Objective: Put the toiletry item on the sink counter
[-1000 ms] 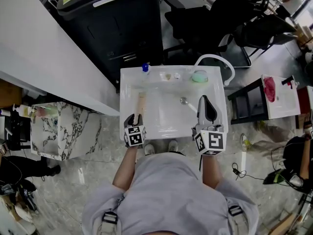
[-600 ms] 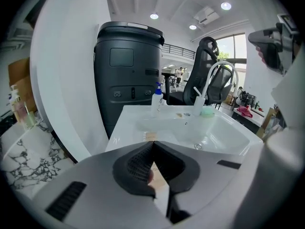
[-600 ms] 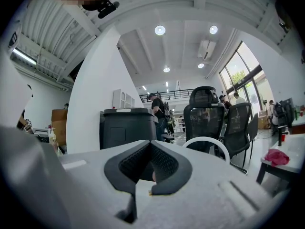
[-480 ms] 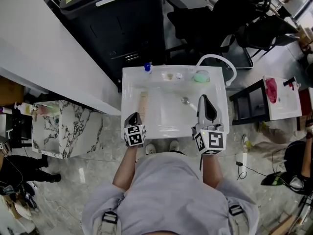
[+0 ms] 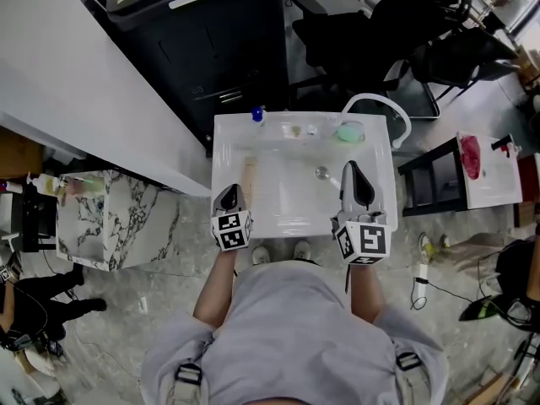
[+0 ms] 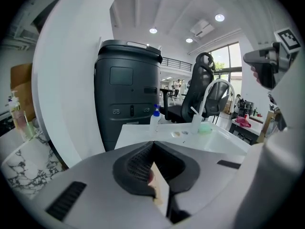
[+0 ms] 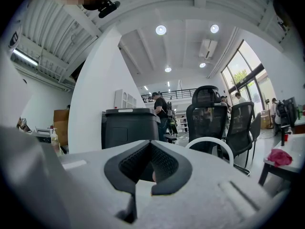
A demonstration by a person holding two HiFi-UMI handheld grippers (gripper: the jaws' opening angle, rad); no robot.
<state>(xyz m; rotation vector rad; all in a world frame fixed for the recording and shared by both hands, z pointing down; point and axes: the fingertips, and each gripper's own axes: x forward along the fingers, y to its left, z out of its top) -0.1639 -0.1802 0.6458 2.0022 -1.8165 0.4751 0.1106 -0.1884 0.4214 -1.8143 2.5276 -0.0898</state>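
In the head view my left tool (image 5: 230,191) sits at the near left of the sink (image 5: 221,142). The beige toiletry item (image 5: 249,175) runs straight ahead from its tips along the basin's left side. From up there I cannot tell whether the item touches the sink. The left gripper view settles the grip: the jaws are clamped tight on the item's near end, a cream slab wedged between the dark pads (image 6: 136,166). The rest of the item is hidden below the jaws. That view also gives me the blue-capped bottle (image 6: 155,116) upright on the back surface, ahead of the left tool and a little to its right. My right tool (image 5: 353,169) hangs over the basin's right side, and its own view shows the jaws pressed together, gripping nothing. Just ahead of it on the back surface sits a green dish (image 5: 348,132); I cannot make out what it holds. In the basin, the drain (image 5: 320,173) lies just left of the right tool's tips.
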